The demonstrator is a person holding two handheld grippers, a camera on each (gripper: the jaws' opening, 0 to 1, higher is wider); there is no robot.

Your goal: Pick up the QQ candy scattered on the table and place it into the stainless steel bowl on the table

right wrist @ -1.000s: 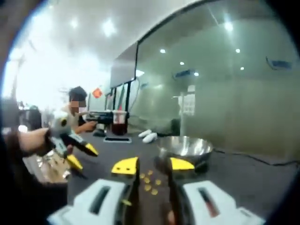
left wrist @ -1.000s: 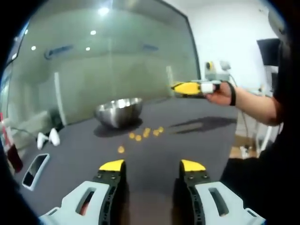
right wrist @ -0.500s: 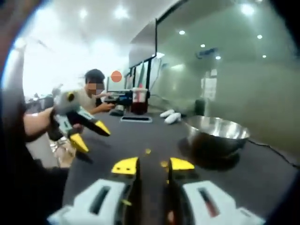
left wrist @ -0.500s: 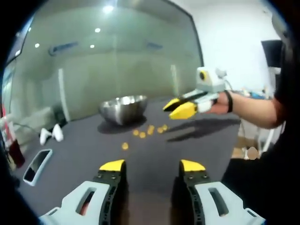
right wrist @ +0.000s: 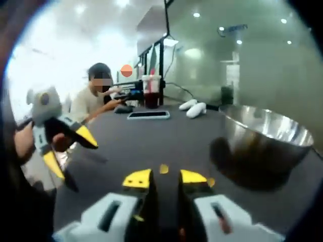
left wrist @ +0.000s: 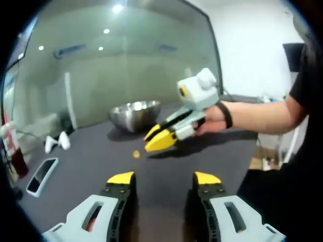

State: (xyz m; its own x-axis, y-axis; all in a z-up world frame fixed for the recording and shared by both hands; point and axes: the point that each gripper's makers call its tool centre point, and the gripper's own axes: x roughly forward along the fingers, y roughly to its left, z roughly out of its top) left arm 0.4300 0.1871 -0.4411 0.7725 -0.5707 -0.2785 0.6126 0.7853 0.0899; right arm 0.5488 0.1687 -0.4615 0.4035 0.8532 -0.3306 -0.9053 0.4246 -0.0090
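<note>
Left gripper (left wrist: 163,178): seen at the bottom centre of the left gripper view, yellow-tipped jaws spread well apart with nothing between them; in the right gripper view it (right wrist: 68,149) is seen at the left edge, held in a hand, its jaws likewise spread and empty.
Right gripper (right wrist: 165,176): seen at the bottom centre of the right gripper view, jaws set slightly apart with a narrow gap and nothing held; in the left gripper view it (left wrist: 155,140) is seen at the centre, held in a hand (left wrist: 212,118) reaching in from the right, tips pointed down toward the table and almost together.
Stainless steel bowl (left wrist: 134,115): seen upper centre of the left gripper view, upright on the table; at the right of the right gripper view (right wrist: 262,143) it looms large, just beyond the right jaw.
QQ candy: one orange piece (left wrist: 136,154) is seen on the table at the centre of the left gripper view, just left of the right gripper's tips; in the right gripper view one piece (right wrist: 163,169) lies just above the gap between the jaws, apart from them, and another (right wrist: 211,182) lies beside the right jaw tip.
Table (left wrist: 91,161): dark grey surface.
Phone (left wrist: 40,174): lies flat at the lower left of the left gripper view.
White objects (left wrist: 55,142): a pair, at the left of the left gripper view, kind not discernible.
Cup (right wrist: 151,91): seen with a red drink, upper centre of the right gripper view.
Person (right wrist: 96,98): seated at the far side of the table, upper left of the right gripper view.
</note>
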